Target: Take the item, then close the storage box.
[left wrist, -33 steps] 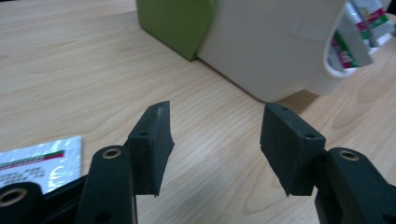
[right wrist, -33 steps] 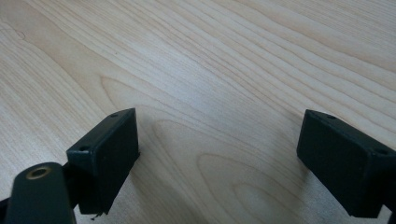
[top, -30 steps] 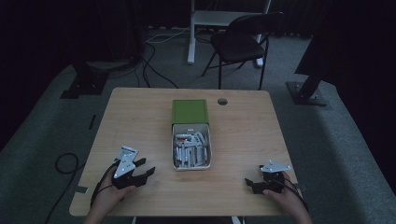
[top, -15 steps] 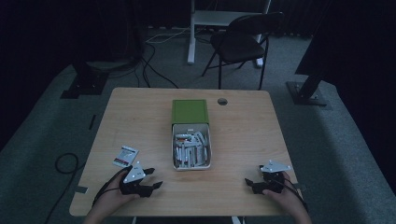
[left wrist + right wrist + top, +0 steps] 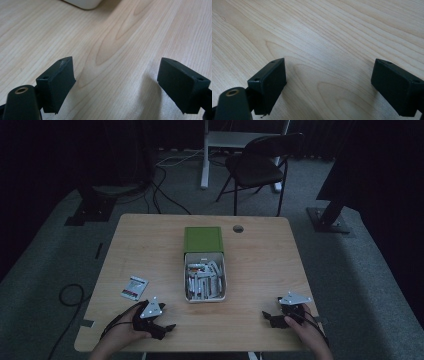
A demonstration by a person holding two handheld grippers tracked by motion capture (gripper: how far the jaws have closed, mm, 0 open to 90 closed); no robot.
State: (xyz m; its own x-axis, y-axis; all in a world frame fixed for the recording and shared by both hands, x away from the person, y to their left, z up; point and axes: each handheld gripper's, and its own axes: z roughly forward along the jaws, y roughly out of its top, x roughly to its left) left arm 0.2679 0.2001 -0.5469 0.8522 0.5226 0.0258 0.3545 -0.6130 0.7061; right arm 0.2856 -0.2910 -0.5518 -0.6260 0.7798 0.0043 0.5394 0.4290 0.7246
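A white box (image 5: 205, 279) full of several small packets sits mid-table, its green lid (image 5: 203, 239) lying just behind it. One white and red packet (image 5: 135, 287) lies alone on the wood to the left. My left gripper (image 5: 167, 328) rests at the front left edge, open, with bare wood between its jaws (image 5: 116, 82). A corner of the white box (image 5: 83, 3) shows at the top of the left gripper view. My right gripper (image 5: 268, 318) rests at the front right, also open over bare wood (image 5: 328, 85).
The wooden table (image 5: 265, 255) has a round cable hole (image 5: 238, 228) near its back edge. Behind it stand a folding chair (image 5: 260, 167), a white desk frame (image 5: 212, 142) and cables on the carpet.
My left gripper let go of the white and red packet, which now lies on the table, and drew back toward the front edge. The right gripper stayed put.
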